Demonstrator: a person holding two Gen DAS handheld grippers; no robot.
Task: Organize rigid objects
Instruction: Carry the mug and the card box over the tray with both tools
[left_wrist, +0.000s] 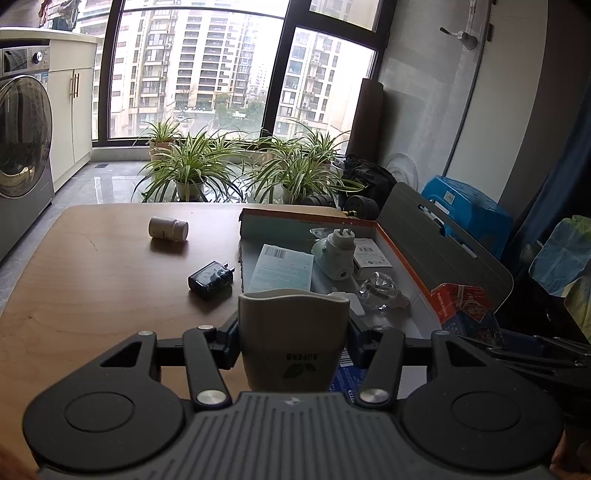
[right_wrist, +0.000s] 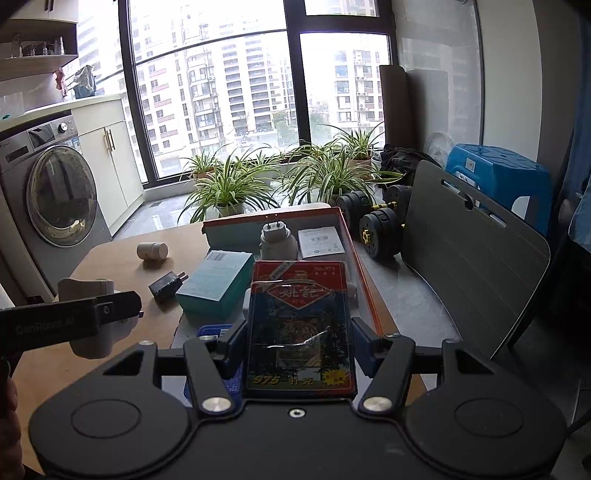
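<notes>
Left gripper (left_wrist: 293, 345) clenched on a cream ceramic cup (left_wrist: 293, 334) with a green leaf logo, held above the wooden tabletop (left_wrist: 92, 288) just left of the open orange-edged cardboard box (left_wrist: 400, 258). Right gripper (right_wrist: 297, 347) clamped around a cellophane-wrapped pack of playing cards with a tiger picture (right_wrist: 300, 328), raised over the box. Inside the box: 1 teal carton (right_wrist: 214, 284), 1 white plug-in device with 2 prongs (right_wrist: 277, 242), 1 small white printed packet (right_wrist: 320, 242). On the tabletop: 1 white pill bottle lying on its side (left_wrist: 168, 229) and 1 black charger plug (left_wrist: 210, 280), well apart.
</notes>
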